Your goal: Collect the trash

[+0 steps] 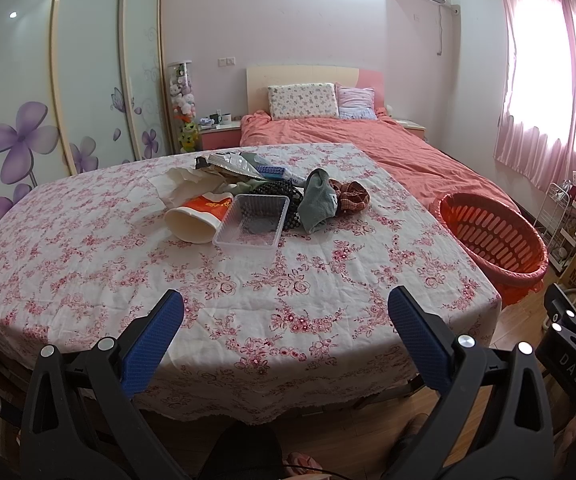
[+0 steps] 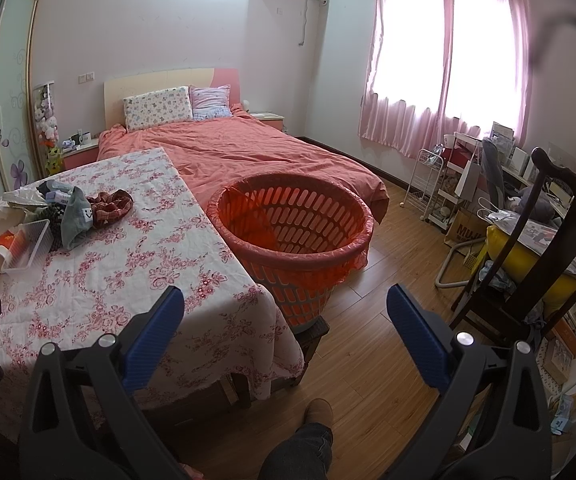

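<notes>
A pile of trash lies mid-table on the floral cloth (image 1: 88, 248): a clear plastic tray (image 1: 252, 222), a tipped white and orange paper cup (image 1: 198, 218), crumpled white paper (image 1: 182, 184), foil wrappers (image 1: 232, 164), a grey sock (image 1: 319, 200) and a brown checked cloth (image 1: 351, 196). An orange basket (image 1: 491, 236) lined with a red bag stands right of the table. My left gripper (image 1: 286, 300) is open and empty above the table's near part. My right gripper (image 2: 286, 300) is open and empty near the table's corner, in front of the basket (image 2: 293, 224). The pile (image 2: 48, 212) lies at its left.
A bed with a coral cover (image 2: 248, 148) lies behind the table and basket. A dark wooden chair (image 2: 535, 248) and cluttered shelves (image 2: 439, 184) stand at the right on the wood floor (image 2: 367, 360). A wardrobe with flower doors (image 1: 48, 120) is at the left.
</notes>
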